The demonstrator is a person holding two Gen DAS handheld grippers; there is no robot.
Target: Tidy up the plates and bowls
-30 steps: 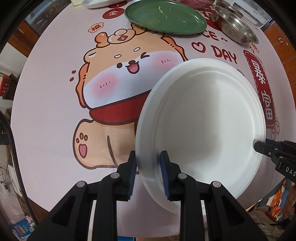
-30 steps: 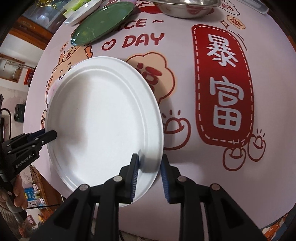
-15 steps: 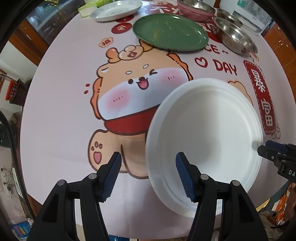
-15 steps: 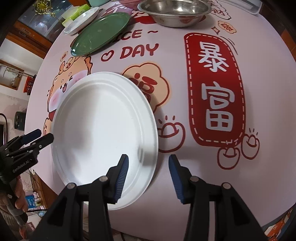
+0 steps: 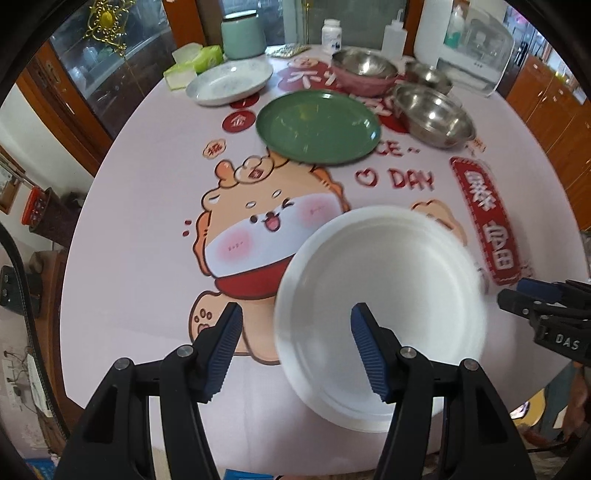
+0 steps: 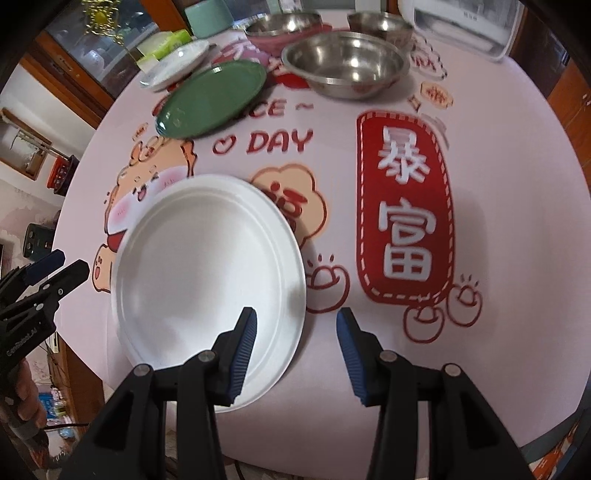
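Note:
A white plate [image 5: 380,306] lies flat on the round table near its front edge; it also shows in the right wrist view [image 6: 207,280]. My left gripper [image 5: 295,350] is open and empty, raised over the plate's left rim. My right gripper [image 6: 295,354] is open and empty, over the plate's right rim. Farther back lie a green plate [image 5: 317,127], a pale speckled plate [image 5: 229,81], and three steel bowls [image 5: 432,114] [image 5: 364,70] [image 5: 426,74]. The green plate [image 6: 212,98] and the nearest steel bowl [image 6: 345,64] show in the right wrist view too.
The table wears a pink cartoon cloth [image 5: 147,221]. At the far edge stand a mint canister [image 5: 243,35], tissue packs [image 5: 195,61], bottles [image 5: 393,35] and a clear lidded appliance [image 5: 476,48]. Wooden cabinets flank the table.
Both grippers let go of the white plate, opened wide, and drew back and up. The plate now lies flat on the table.

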